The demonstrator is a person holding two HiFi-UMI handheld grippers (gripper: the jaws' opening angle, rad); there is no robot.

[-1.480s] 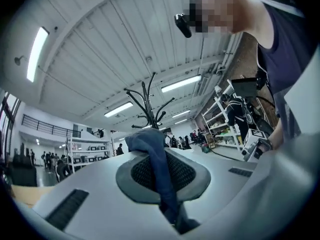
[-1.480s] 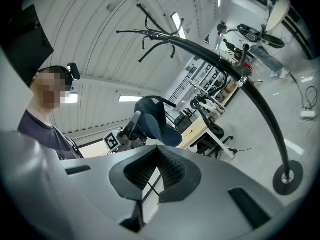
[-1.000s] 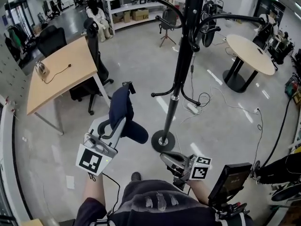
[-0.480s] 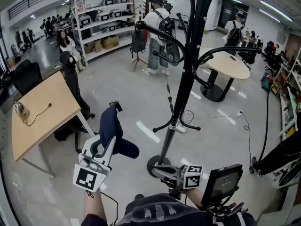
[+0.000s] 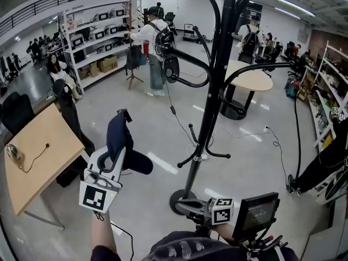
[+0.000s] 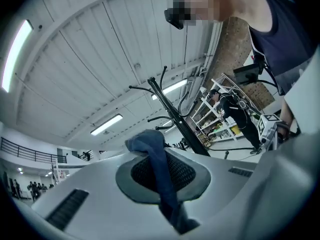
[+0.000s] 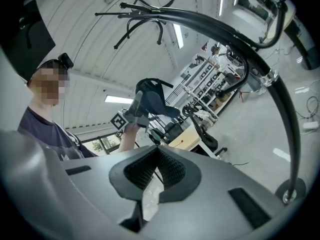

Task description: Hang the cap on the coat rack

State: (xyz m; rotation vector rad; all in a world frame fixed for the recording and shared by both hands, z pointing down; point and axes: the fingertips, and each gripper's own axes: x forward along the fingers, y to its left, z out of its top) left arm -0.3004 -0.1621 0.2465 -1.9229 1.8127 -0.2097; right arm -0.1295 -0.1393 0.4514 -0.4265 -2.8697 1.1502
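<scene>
Cap [image 5: 117, 132]: dark navy fabric, crumpled, brim pointing to lower right. Sits left of centre in head view, raised above floor [image 5: 163, 107]. Strip of its fabric pinched between closed jaws of left gripper [image 5: 122, 149]. Not hung on any hook.

Coat rack [image 5: 213, 86]: black, upright, centre of frame. Round base on floor, long curved hooks at top, short hooks lower on pole. Cap is left of pole, well apart.

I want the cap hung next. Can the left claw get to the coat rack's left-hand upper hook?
Probably yes: the left claw, shut on the cap, is held up left of the coat rack, with only open air between it and that hook. A gap remains.
</scene>
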